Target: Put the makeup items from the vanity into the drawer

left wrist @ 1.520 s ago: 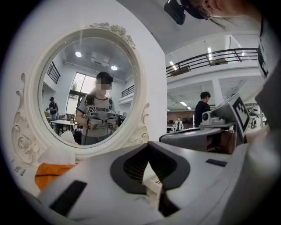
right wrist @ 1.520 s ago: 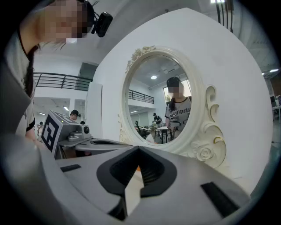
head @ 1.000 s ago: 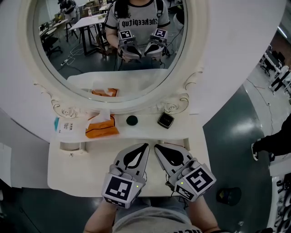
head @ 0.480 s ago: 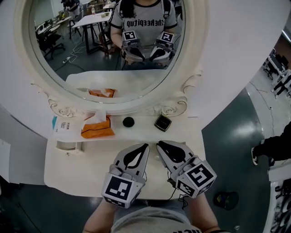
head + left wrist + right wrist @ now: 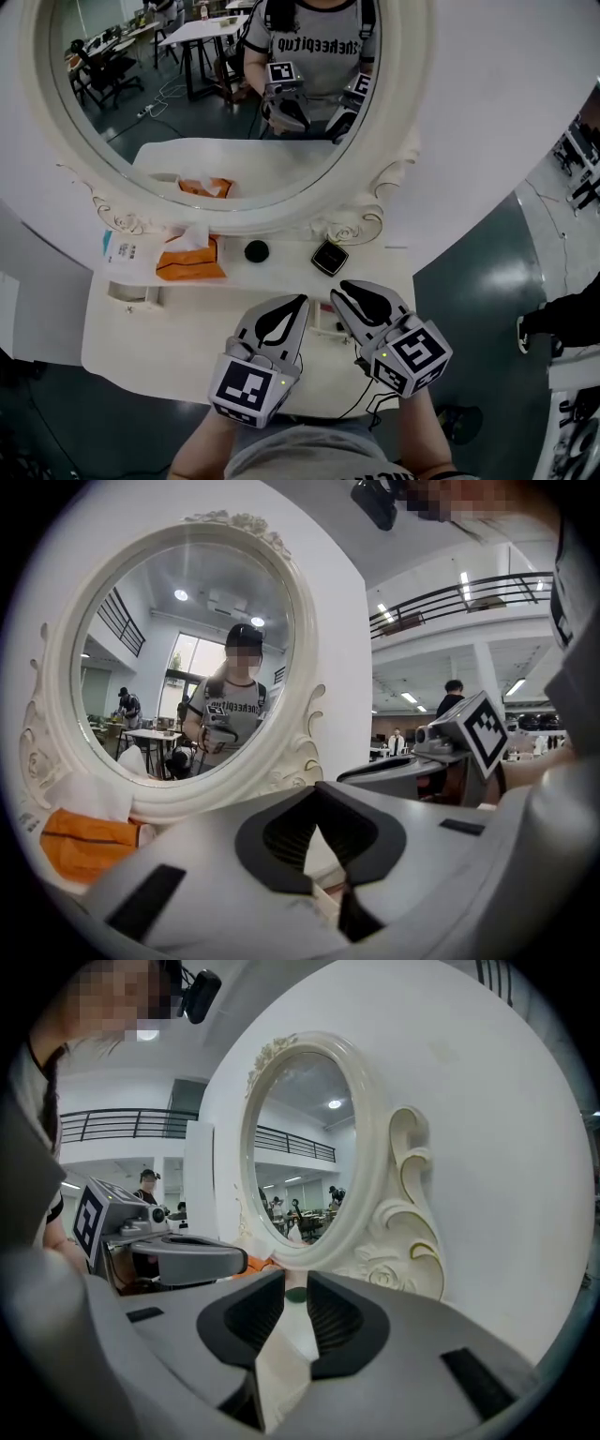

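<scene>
As the makeup lies now: a black square compact with a pale rim [image 5: 329, 257] and a small black round pot [image 5: 256, 250] are seen on the back ledge of the white vanity counter [image 5: 169, 352], under the oval mirror [image 5: 234, 103]; neither is touched.
Compact, direction: just beyond the tips of the right gripper [image 5: 345, 289], up and slightly leftward in the head view, toward the ledge's right end.
Compact, axis: no long side is shown; it is set cornerwise to the ledge's front edge, so its flat sides would be met at a slant.
Round pot, direction: left of the compact, near the ledge's middle, ahead of the left gripper [image 5: 301, 302] and nearer to it than to the right one.
Right gripper, jaws: slightly parted, having just been opening; nothing is held between them, and a dark round thing is glimpsed far off through the gap in the right gripper view.
Left gripper, jaws: tips brought together, nothing between.
Nearer hand: the right is judged better placed for the compact, being close and parted.
Drawer: a small pale box-like part [image 5: 325, 317] is seen under the ledge between the two grippers; whether it is the drawer cannot be told.
Bystanders: an orange tissue pack [image 5: 190, 262] and a white packet [image 5: 127, 253] at the ledge's left end, well apart from both grippers.
</scene>
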The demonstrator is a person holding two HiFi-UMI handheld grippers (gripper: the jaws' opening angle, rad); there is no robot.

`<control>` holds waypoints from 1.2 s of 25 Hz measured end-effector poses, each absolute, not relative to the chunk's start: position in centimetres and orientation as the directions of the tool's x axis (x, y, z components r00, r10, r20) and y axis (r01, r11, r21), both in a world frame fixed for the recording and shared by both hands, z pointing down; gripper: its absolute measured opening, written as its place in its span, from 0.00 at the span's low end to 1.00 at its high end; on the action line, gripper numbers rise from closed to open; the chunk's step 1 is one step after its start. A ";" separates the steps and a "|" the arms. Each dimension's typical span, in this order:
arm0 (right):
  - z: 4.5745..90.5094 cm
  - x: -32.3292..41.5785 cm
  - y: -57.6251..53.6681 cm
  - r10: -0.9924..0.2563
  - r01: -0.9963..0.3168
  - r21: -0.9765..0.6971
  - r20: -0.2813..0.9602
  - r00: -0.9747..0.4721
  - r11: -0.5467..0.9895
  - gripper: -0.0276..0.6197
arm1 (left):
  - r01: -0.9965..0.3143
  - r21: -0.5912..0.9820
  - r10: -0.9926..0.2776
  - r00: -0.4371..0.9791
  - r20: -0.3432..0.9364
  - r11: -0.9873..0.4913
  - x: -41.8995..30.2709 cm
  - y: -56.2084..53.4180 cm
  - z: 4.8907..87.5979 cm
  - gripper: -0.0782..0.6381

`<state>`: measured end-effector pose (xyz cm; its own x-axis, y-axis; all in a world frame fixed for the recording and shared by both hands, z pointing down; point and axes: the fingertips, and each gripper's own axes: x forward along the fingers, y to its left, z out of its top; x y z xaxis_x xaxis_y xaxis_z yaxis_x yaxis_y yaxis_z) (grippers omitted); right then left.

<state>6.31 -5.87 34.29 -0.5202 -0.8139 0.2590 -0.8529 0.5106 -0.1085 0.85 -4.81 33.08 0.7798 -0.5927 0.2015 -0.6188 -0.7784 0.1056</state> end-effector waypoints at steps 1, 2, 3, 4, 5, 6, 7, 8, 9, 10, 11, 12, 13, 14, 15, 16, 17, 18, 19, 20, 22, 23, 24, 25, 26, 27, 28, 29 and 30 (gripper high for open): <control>34.5 6.6 -6.1 -0.811 -0.851 -0.107 0.265 -0.522 0.514 0.20 | -0.624 0.108 -0.597 0.776 0.204 -0.774 1.0 -4.9 33.2 0.16; 34.7 6.9 -6.3 -0.806 -0.849 -0.106 0.271 -0.526 0.518 0.21 | -0.629 0.110 -0.602 0.772 0.206 -0.769 1.1 -5.0 33.2 0.16; 35.0 7.2 -6.5 -0.800 -0.845 -0.105 0.279 -0.531 0.525 0.22 | -0.635 0.110 -0.607 0.767 0.208 -0.765 1.2 -5.0 33.3 0.16; 35.3 7.4 -6.8 -0.793 -0.841 -0.103 0.288 -0.537 0.532 0.23 | -0.641 0.110 -0.612 0.762 0.210 -0.760 1.3 -5.1 33.4 0.16; 35.6 7.5 -7.0 -0.785 -0.836 -0.101 0.299 -0.542 0.539 0.24 | -0.646 0.110 -0.617 0.757 0.213 -0.755 1.4 -5.2 33.5 0.16; 36.0 7.7 -7.2 -0.778 -0.832 -0.098 0.310 -0.547 0.546 0.25 | -0.652 0.110 -0.622 0.753 0.215 -0.751 1.4 -5.3 33.6 0.16; 36.3 7.8 -7.4 -0.770 -0.828 -0.096 0.321 -0.551 0.552 0.25 | -0.657 0.112 -0.626 0.749 0.218 -0.746 1.5 -5.3 33.7 0.16; 36.6 8.0 -7.6 -0.764 -0.825 -0.095 0.331 -0.554 0.558 0.27 | -0.662 0.115 -0.631 0.744 0.221 -0.741 1.5 -5.4 33.7 0.16; 36.9 8.1 -7.8 -0.758 -0.821 -0.095 0.338 -0.558 0.562 0.27 | -0.667 0.117 -0.635 0.739 0.224 -0.736 1.5 -5.5 33.8 0.16; 37.2 8.2 -8.0 -0.753 -0.818 -0.096 0.344 -0.561 0.567 0.28 | -0.672 0.118 -0.639 0.735 0.226 -0.731 1.5 -5.5 33.9 0.16; 37.4 8.2 -8.2 -0.748 -0.815 -0.096 0.350 -0.565 0.571 0.28 | -0.676 0.114 -0.644 0.731 0.226 -0.728 1.5 -5.6 34.0 0.16; 37.7 8.3 -8.4 -0.742 -0.812 -0.097 0.356 -0.568 0.575 0.29 | -0.679 0.107 -0.648 0.728 0.224 -0.726 1.5 -5.7 34.1 0.16; 38.0 8.3 -8.5 -0.737 -0.810 -0.097 0.362 -0.570 0.579 0.30 | -0.683 0.103 -0.652 0.724 0.224 -0.723 1.4 -5.7 34.2 0.16; 38.3 8.4 -8.7 -0.732 -0.807 -0.095 0.370 -0.572 0.582 0.30 | -0.687 0.107 -0.655 0.720 0.228 -0.718 1.4 -5.7 34.3 0.16; 38.6 8.5 -8.8 -0.728 -0.806 -0.094 0.378 -0.572 0.585 0.31 | -0.692 0.111 -0.658 0.716 0.234 -0.714 1.4 -5.7 34.4 0.16; 39.0 8.6 -9.0 -0.723 -0.804 -0.092 0.387 -0.573 0.588 0.32 | -0.694 0.108 -0.660 0.713 0.235 -0.712 1.4 -5.8 34.5 0.16; 39.3 8.7 -9.1 -0.717 -0.801 -0.090 0.396 -0.574 0.591 0.33 | -0.696 0.102 -0.663 0.711 0.235 -0.711 1.3 -5.8 34.6 0.16; 39.7 8.7 -9.3 -0.710 -0.798 -0.089 0.406 -0.575 0.596 0.35 | -0.698 0.100 -0.665 0.709 0.237 -0.709 1.3 -5.8 34.7 0.16; 40.0 8.8 -9.4 -0.703 -0.796 -0.087 0.417 -0.576 0.600 0.35 | -0.701 0.102 -0.666 0.706 0.241 -0.706 1.3 -5.8 34.8 0.16; 40.4 8.9 -9.6 -0.698 -0.793 -0.084 0.427 -0.575 0.603 0.37 | -0.703 0.106 -0.667 0.704 0.245 -0.703 1.3 -5.9 34.9 0.16; 41.1 9.0 -10.0 -0.690 -0.792 -0.075 0.445 -0.571 0.606 0.38 | -0.705 0.097 -0.670 0.701 0.245 -0.703 1.2 -6.0 35.1 0.16; 41.3 9.1 -10.2 -0.687 -0.791 -0.071 0.452 -0.568 0.607 0.38 | -0.707 0.100 -0.670 0.699 0.249 -0.700 1.1 -6.0 35.2 0.16; 41.6 9.2 -10.4 -0.685 -0.791 -0.068 0.459 -0.566 0.608 0.39 | -0.710 0.114 -0.670 0.697 0.258 -0.695 1.1 -6.0 35.3 0.16; 41.8 9.4 -10.6 -0.684 -0.792 -0.066 0.465 -0.563 0.607 0.39 | -0.714 0.128 -0.669 0.694 0.267 -0.689 1.0 -6.0 35.4 0.16; 42.0 9.5 -10.8 -0.682 -0.792 -0.063 0.471 -0.560 0.607 0.40 | -0.716 0.135 -0.669 0.691 0.273 -0.685 1.0 -6.0 35.5 0.16; 42.2 9.6 -11.0 -0.680 -0.793 -0.059 0.478 -0.556 0.606 0.40 | -0.717 0.137 -0.669 0.690 0.276 -0.684 0.9 -6.0 35.6 0.16; 42.5 9.8 -11.1 -0.677 -0.793 -0.054 0.488 -0.551 0.607 0.41 | -0.717 0.132 -0.669 0.690 0.276 -0.684 0.9 -6.1 35.7 0.16; 42.9 9.9 -11.3 -0.673 -0.793 -0.048 0.498 -0.546 0.607 0.42 | -0.716 0.124 -0.670 0.690 0.274 -0.687 0.9 -6.2 35.7 0.16; 43.2 10.0 -11.5 -0.669 -0.792 -0.043 0.510 -0.542 0.609 0.43 | -0.715 0.120 -0.670 0.690 0.274 -0.688 0.9 -6.3 35.8 0.16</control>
